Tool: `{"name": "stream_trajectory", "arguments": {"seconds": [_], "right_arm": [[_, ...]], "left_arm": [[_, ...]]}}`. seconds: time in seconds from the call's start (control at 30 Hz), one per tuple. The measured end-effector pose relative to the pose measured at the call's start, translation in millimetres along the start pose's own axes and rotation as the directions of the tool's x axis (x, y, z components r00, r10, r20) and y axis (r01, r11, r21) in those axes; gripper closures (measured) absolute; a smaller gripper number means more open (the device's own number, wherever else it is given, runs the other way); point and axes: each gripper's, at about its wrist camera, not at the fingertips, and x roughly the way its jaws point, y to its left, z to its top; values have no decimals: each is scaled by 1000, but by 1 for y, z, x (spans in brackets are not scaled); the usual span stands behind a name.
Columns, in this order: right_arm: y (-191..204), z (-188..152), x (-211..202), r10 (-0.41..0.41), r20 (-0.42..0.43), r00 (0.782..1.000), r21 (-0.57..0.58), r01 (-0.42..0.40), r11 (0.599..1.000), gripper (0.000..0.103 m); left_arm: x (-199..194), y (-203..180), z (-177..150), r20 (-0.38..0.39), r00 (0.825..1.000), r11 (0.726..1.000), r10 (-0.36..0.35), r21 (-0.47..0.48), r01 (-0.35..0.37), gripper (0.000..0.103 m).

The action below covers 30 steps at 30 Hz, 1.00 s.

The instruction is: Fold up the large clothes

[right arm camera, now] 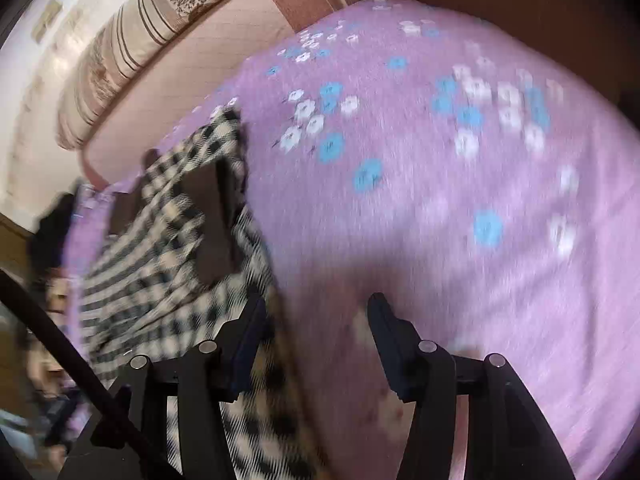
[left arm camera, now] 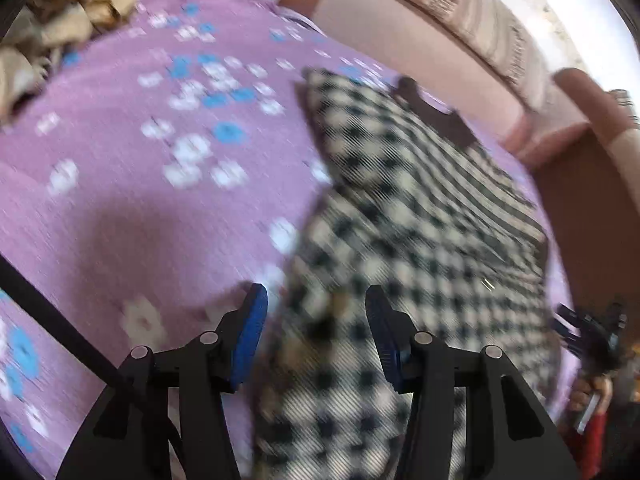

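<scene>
A checked garment (left arm camera: 420, 208) lies spread on a floral purple bedspread (left arm camera: 140, 184) (both views blurred), the left gripper (left arm camera: 316, 320) and right gripper (right arm camera: 316, 332) gaping, holding nothing.

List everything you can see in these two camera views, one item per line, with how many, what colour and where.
Checked garment: one, black and cream check with a dark brown panel, spread on the bedspread near the headboard.
Bedspread: one, purple with blue and white flowers, under the garment.
Headboard: one, pink padded, along the far edge of the bed.
Striped cushion: one, beige with brown stripes, on top of the headboard.
Crumpled cloth: one pile, tan, at the far corner of the bed in the left wrist view.
Left tool: one, black with blue pads, open, over the garment's near edge.
Right tool: one, black, open, at the garment's edge on its other side.
</scene>
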Motion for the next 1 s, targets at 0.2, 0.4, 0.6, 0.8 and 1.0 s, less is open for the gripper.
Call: {"name": "stream_trajectory", "arguments": {"seconds": [0.2,0.4,0.6,0.8,1.0], "right_arm": [[-28,-46,-11,326,-87,941,190,-306,933,45],[-37,-110,-18,514,-168,841,298,-454,840,45],[-38,-159,-24,579,-189,793,340,-500,796,45],[-38,-186,-26,577,-214,788,335,-496,801,45],[-21,-200,-24,506,-273,818,260,-443,858,45]], "left_arm": [[-13,-4,-33,-52,992,994,-112,-18,112,58],[-32,14,-74,-66,965,964,-254,-92,248,63],[-54,34,-115,-16,949,940,-316,-138,311,63],[-68,49,-139,18,955,942,-295,-161,294,64],[-81,39,-151,46,987,985,-156,-73,159,62]]}}
